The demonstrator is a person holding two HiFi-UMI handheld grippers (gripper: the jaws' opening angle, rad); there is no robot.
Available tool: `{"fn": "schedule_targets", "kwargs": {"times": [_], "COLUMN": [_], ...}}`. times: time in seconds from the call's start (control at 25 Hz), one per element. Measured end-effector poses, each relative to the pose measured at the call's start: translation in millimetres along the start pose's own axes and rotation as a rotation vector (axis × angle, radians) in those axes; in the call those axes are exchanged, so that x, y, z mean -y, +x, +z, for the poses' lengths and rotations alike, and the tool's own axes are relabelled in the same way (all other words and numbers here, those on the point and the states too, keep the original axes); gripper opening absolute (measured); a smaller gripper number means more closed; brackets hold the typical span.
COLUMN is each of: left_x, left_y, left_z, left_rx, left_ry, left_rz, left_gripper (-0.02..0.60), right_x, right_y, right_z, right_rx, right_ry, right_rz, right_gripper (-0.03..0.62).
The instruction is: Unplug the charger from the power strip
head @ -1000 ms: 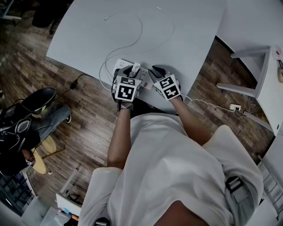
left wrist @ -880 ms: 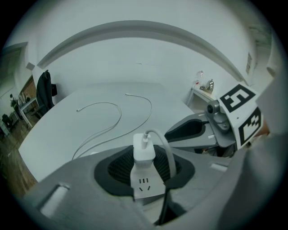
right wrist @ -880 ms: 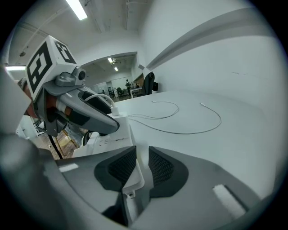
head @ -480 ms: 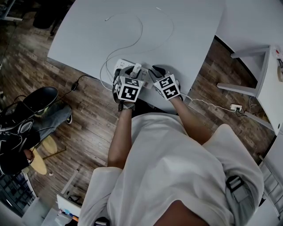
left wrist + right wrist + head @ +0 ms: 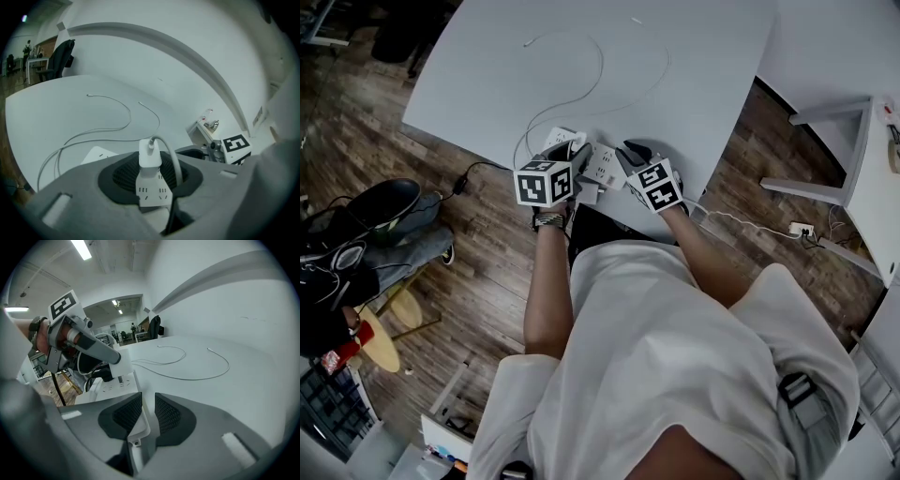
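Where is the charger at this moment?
In the left gripper view, the charger sits between the left tongs, directly above the power strip. The right tongs grip that strip's near end at the table's front edge.

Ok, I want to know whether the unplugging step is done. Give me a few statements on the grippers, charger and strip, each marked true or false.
1. The left gripper is closed on the white charger. True.
2. The right gripper holds nothing. False: its jaws clamp the end of the power strip.
3. The charger sits fully plugged into the power strip. False: the right gripper view shows its prongs bare above the sockets.
4. A thin white cable lies looped on the table. True.
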State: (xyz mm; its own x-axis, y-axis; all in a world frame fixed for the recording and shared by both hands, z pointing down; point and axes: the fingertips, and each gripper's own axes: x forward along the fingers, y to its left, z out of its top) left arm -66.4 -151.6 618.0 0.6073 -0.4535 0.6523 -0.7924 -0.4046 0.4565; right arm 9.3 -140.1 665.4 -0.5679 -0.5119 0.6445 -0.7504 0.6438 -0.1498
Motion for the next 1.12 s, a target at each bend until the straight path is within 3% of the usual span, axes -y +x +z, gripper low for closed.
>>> {"fn": "schedule_targets", "kwargs": {"times": [0.24,0.44,0.8,1.0,1.12], "left_x": [6.2,4.6,-21.5,-35.2,-48.1], "left_y": [8.3,11.8,2.2,-2.5,-8.7], "left_z": [-4.3,-4.0,3.2,-1.1,-0.4], "left_rx": [-0.049,-0.064,-0.093,-0.102,-0.081], "left_ry": [-0.010,-0.018,0.118,0.115,0.102], "left_rz": [-0.085,-0.086,0.101,0.155,0.210], "left_gripper": [0.140,0.141,0.177,0.197,0.261], "right_x": [-0.6,0.5,-0.8,-1.2,-0.7], "right_y": [2.2,0.2,1.3,0.7,1.3], "right_z": [0.9,0.9,1.8,0.8,0.7], "right_rx": [-0.001,-0.003,0.000,-0.005,0.003], "right_ry": [-0.001,0.006,-0.003,-0.002,-0.007], "right_rz": [-0.005,-0.009,-0.010,-0.009,-0.009], "right_gripper": [0.089,0.089,0.089,0.089,0.089]}}
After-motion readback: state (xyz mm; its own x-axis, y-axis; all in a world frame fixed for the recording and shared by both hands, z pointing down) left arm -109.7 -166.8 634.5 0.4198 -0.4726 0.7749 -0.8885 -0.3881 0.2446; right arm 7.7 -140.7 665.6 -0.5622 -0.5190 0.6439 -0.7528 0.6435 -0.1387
